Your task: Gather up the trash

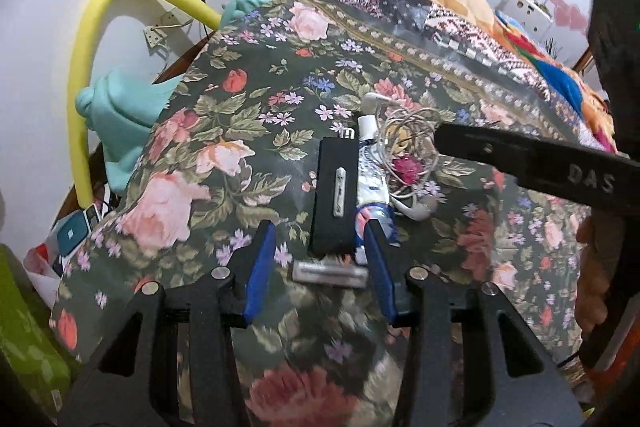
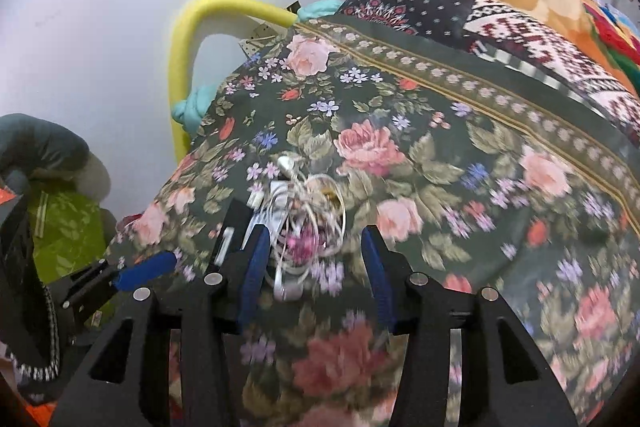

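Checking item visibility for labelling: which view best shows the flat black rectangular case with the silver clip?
The left wrist view: the flat black rectangular case with the silver clip lies sharp and whole on the floral bedspread. The right wrist view shows only a blurred sliver of it.

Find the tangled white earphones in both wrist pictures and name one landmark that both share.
Left wrist view: earphones right of centre, beside the black case.
Right wrist view: earphones centre, low, between the right gripper's fingers.
Shared landmark: yellow foam tube by the wall.
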`<state>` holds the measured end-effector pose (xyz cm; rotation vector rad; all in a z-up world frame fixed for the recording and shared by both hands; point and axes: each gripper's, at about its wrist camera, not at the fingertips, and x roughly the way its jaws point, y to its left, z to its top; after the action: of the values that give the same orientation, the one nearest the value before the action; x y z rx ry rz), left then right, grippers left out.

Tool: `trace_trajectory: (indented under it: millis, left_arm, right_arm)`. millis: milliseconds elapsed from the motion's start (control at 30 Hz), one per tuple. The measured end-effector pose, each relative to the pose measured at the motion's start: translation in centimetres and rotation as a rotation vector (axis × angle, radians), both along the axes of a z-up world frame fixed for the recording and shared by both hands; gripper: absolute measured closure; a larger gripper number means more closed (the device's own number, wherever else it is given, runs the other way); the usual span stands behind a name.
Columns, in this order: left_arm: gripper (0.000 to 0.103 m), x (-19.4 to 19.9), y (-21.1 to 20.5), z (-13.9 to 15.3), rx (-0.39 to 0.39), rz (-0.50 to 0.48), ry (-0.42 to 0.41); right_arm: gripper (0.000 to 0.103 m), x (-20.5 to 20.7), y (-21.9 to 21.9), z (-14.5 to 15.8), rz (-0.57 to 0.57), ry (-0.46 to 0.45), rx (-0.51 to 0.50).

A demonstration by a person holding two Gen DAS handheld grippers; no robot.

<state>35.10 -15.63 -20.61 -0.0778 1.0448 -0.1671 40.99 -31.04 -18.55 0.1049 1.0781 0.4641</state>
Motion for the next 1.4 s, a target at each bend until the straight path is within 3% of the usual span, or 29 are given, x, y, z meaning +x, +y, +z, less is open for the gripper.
trace_trajectory:
  millis: [133, 200, 267, 300, 467, 700, 1000, 1167, 1400]
  left_arm:
    - [0.061, 1.0, -0.4, -0.9, 0.017, -0.03, 0.002]
    - [0.061, 1.4, -0.8, -1.2, 0.043, -0.041, -0.009]
    - [0.061, 1.8, -1.0, -1.4, 0.051, -0.044, -0.015]
    - [0.061, 2.0, -1.0, -1.4, 0.047, -0.041, -0.016]
    - [0.076, 2.4, -1.6, -1.7, 0.079, -0.037, -0.033]
    - [0.079, 1.6, -1.5, -1.3, 0.008, -0.059, -0.032]
    - [0.079, -0.3, -2.1, 2.8, -0.027, -0.066, -0.075]
    - [0.079, -1.3, -3.0, 4.1, -0.03, -0.082, -0.07]
    - [0.079, -0.9, -4.4, 1.2, 0.056, -0.084, 0.014]
  right_arm:
    - [0.061, 1.5, 0.5, -1.7, 0.004, 0.035, 0.027]
    - [0.072, 1.8, 0.6, -2.3, 0.001, 0.042, 0.037]
    - [0.089, 1.9, 0.8, -2.8, 0.01, 0.054, 0.038]
    - [0.092, 1.9, 0.9, -2.8, 0.017, 0.051, 0.032]
    - [0.095, 0.9, 0.8, -2.0, 0.006, -0.012, 0.007]
    - [0.096, -0.4, -1.0, 0.0, -0.041, -0.058, -0.001]
    - [0.097, -3.0, -3.1, 2.9, -0.057, -0.08, 0.032]
    - [0.097, -4.2, -4.4, 3.4, -0.053, -0.066, 0.038]
    - [0.097, -5.4, -6.6, 0.7, -0.078, 0.025, 0.028]
